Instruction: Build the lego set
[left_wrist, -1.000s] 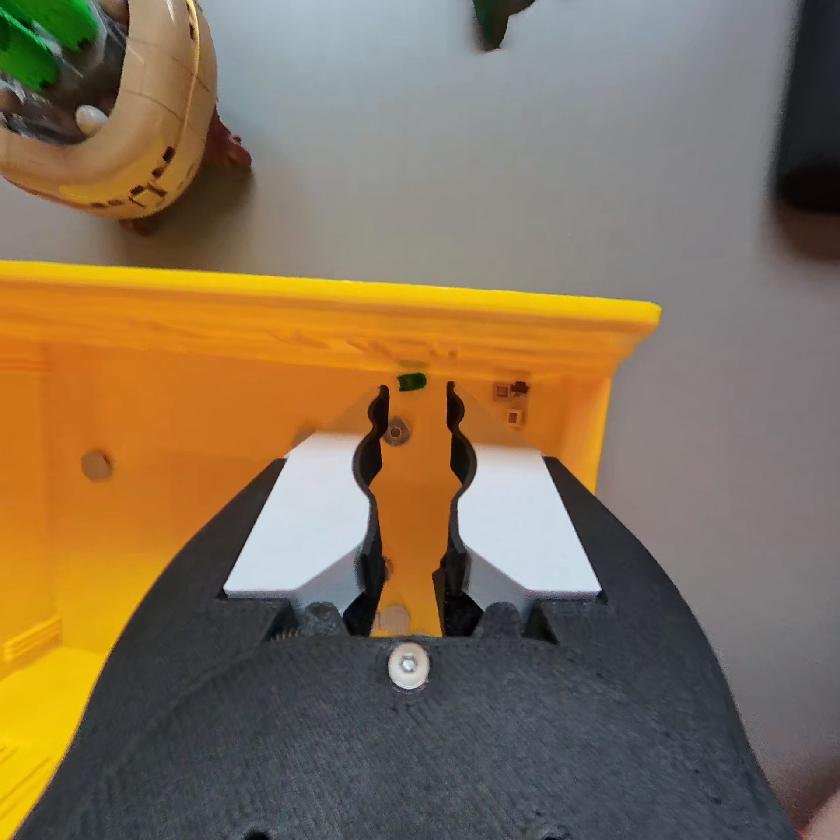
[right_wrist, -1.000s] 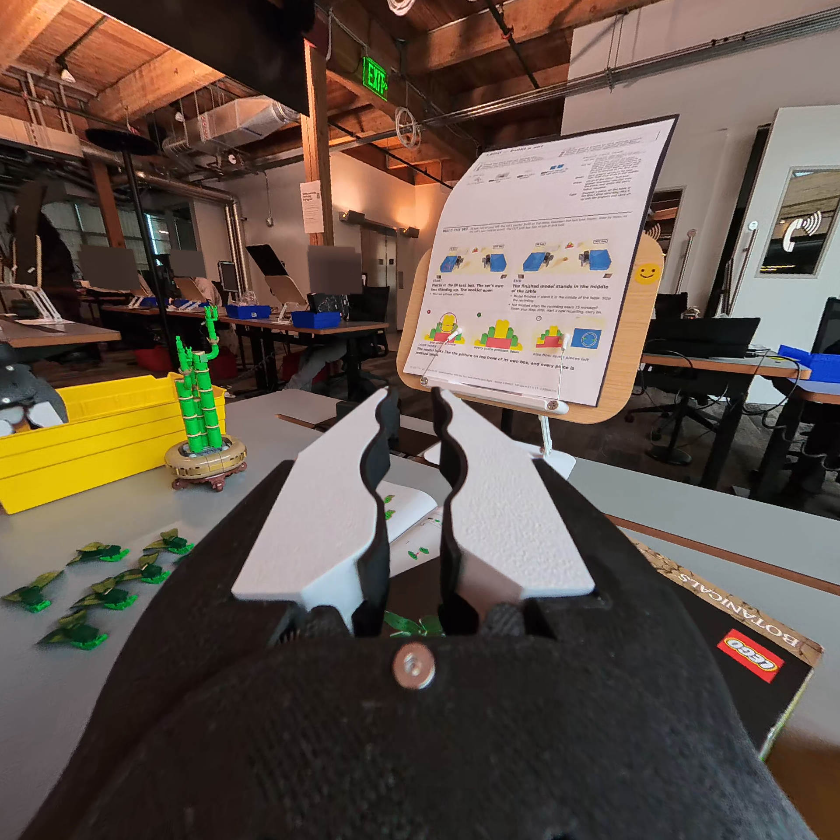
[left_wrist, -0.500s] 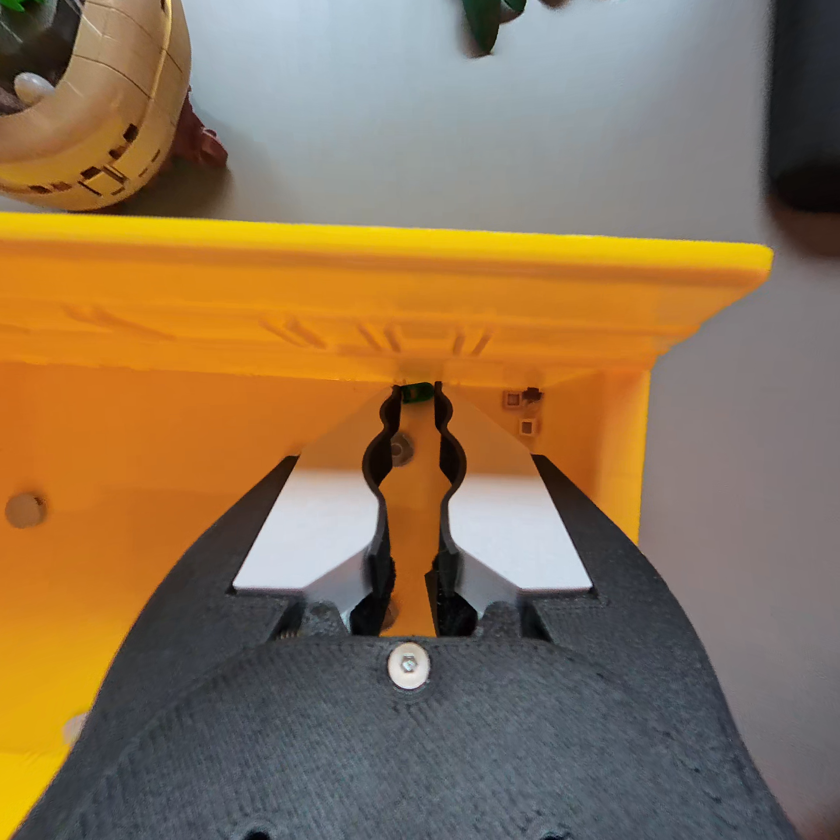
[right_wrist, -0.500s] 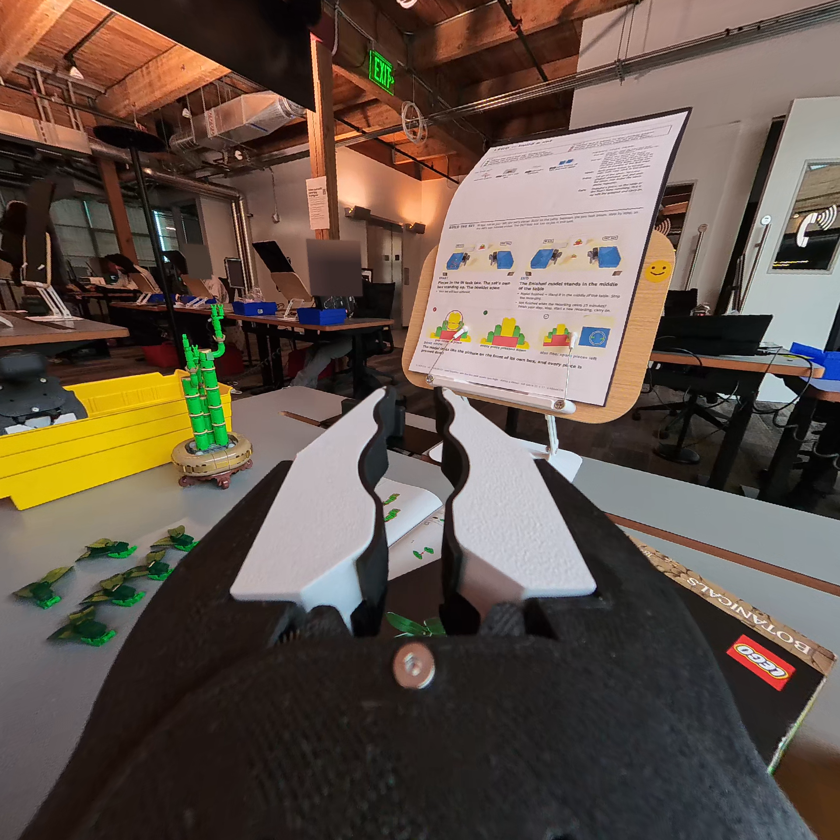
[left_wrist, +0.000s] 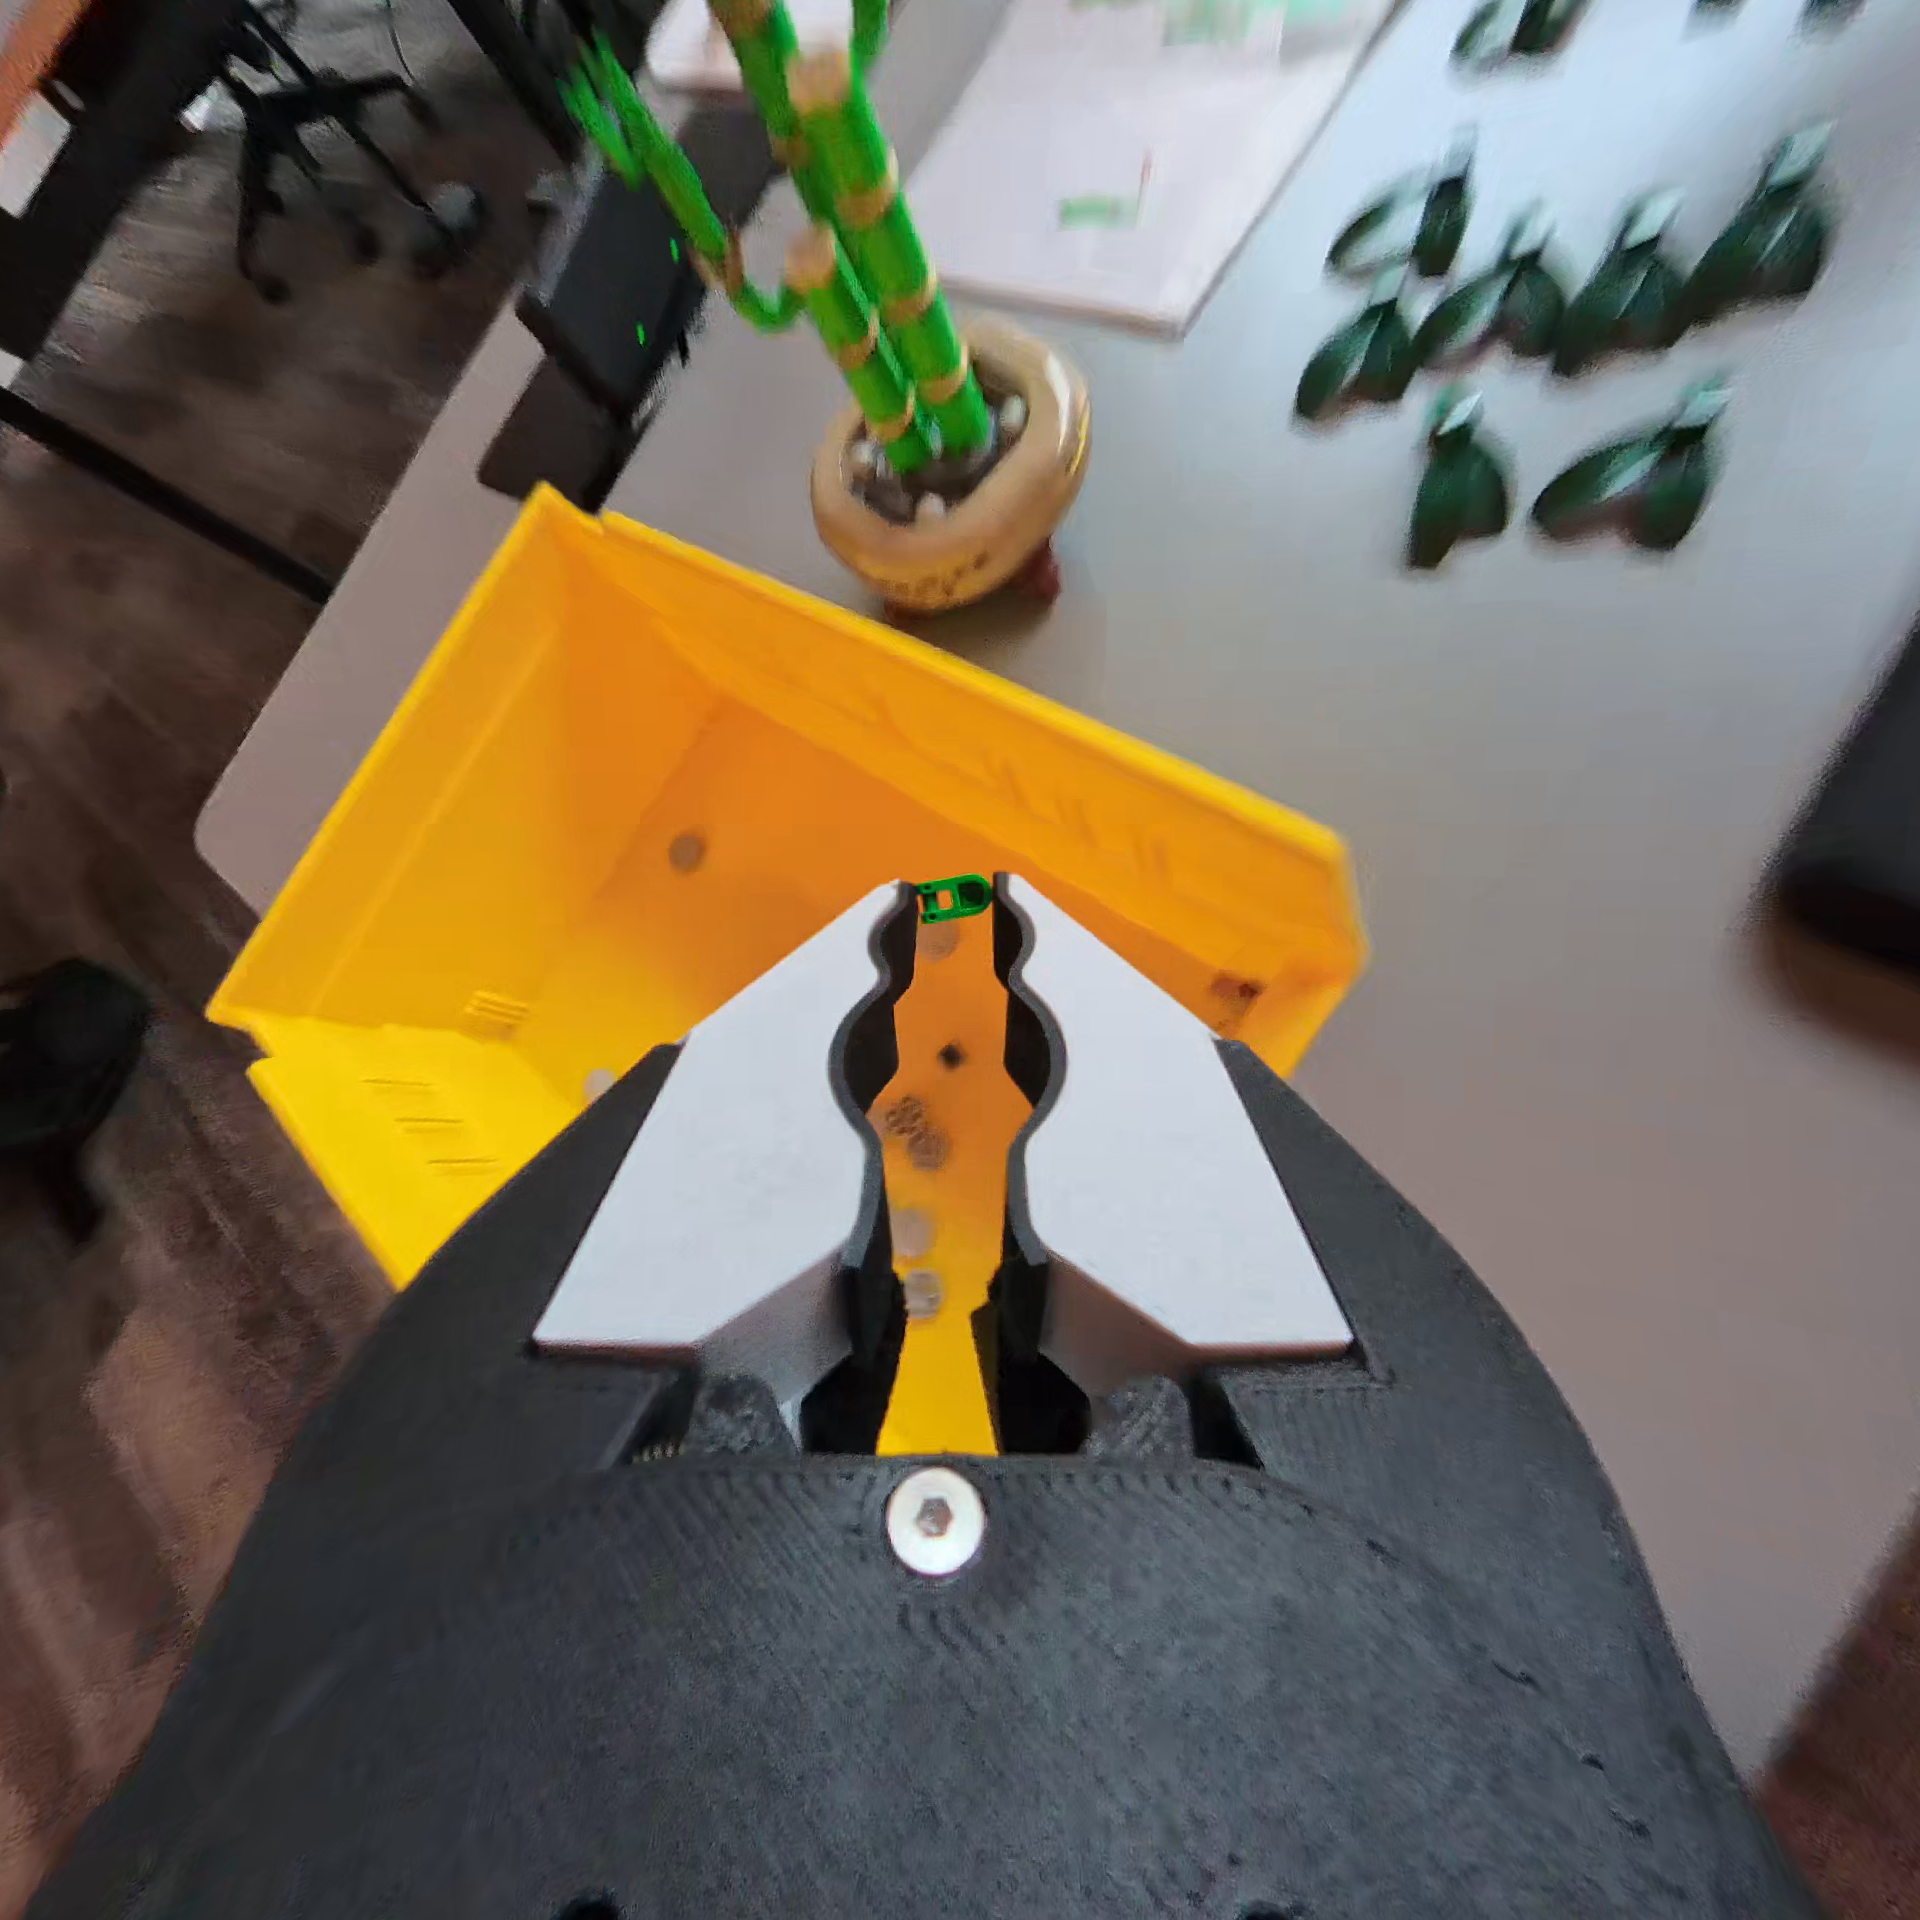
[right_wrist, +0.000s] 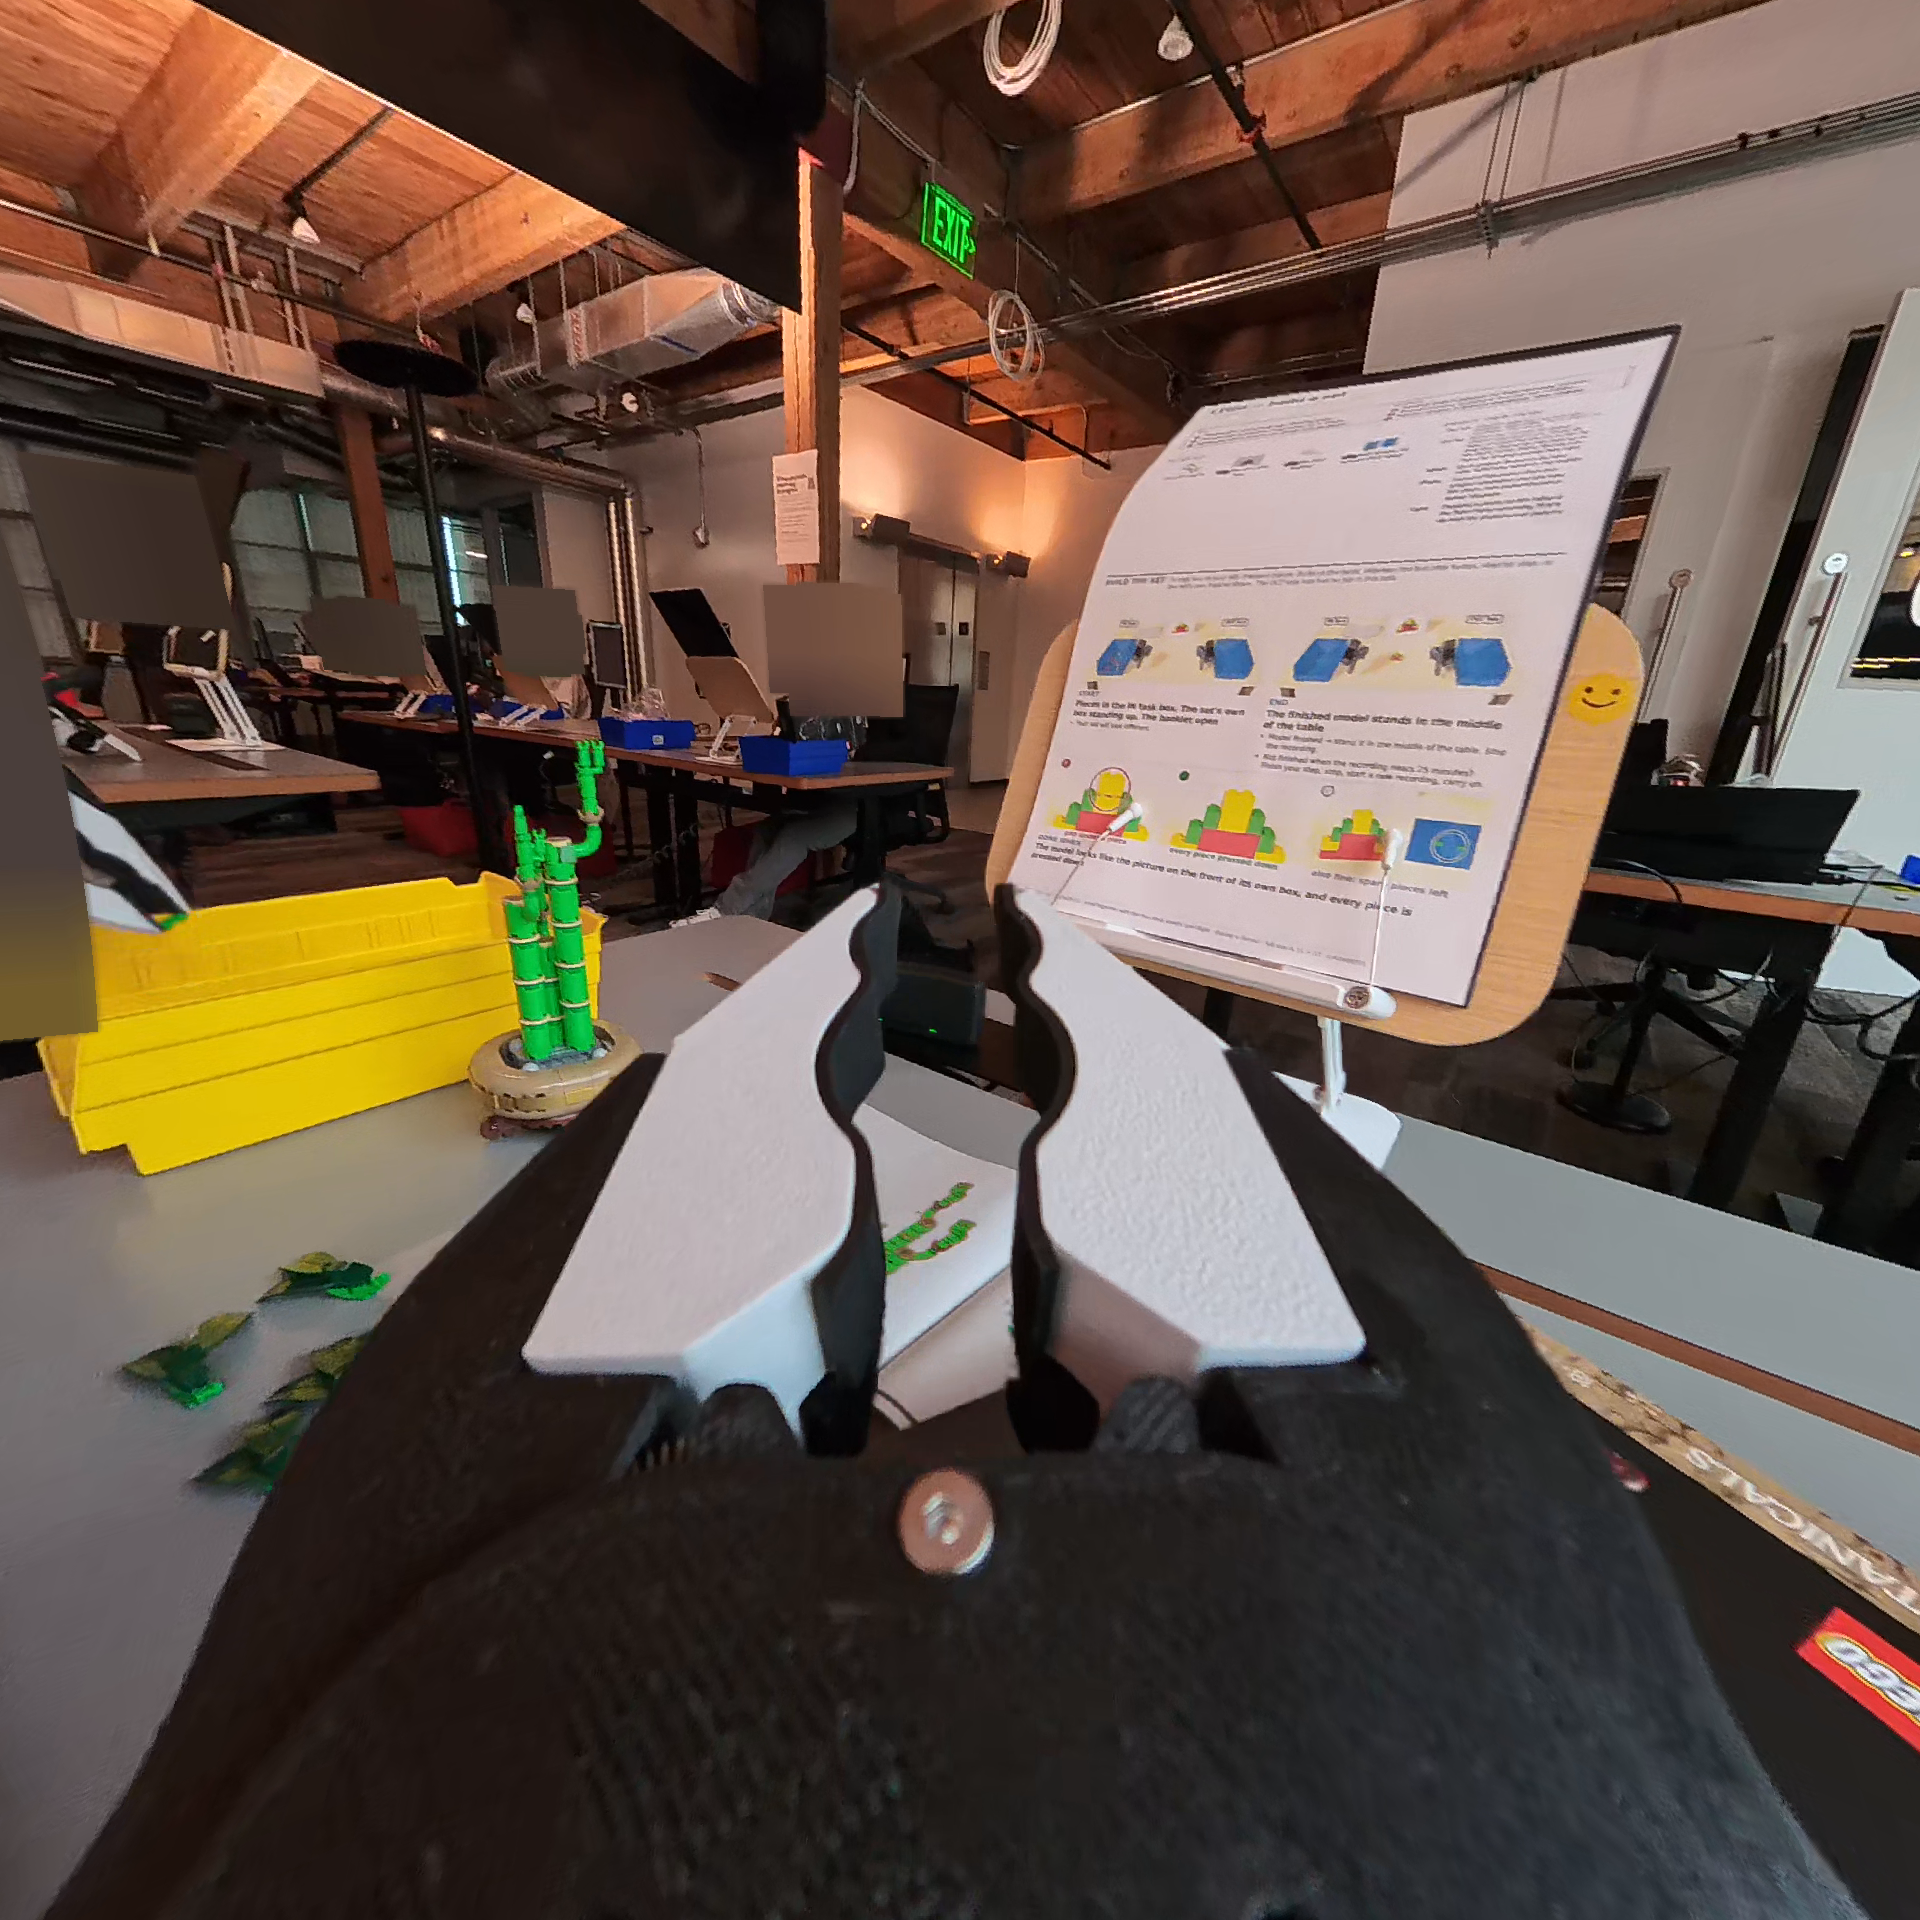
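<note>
Green, small and looped at one end, the lego piece (left_wrist: 954, 898) is clamped at the tips of the left gripper (left_wrist: 948, 902), now lifted above the yellow bin (left_wrist: 499, 831) where it earlier lay on the bin floor. Behind stands the bamboo model (left_wrist: 894, 343) in its tan pot on the table (left_wrist: 1455, 831), with dark leaf pieces (left_wrist: 1558, 312) scattered nearby. Right gripper (right_wrist: 943, 914): fingers parted, empty, slightly wider than before.

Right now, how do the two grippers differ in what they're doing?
The left gripper pinches a small green piece at its fingertips; the right gripper holds nothing, with a clear gap between its fingers. The left gripper looks down over the yellow bin; the right gripper looks level across the grey table toward an instruction sheet. Both have white fingers with wavy black pads.
</note>
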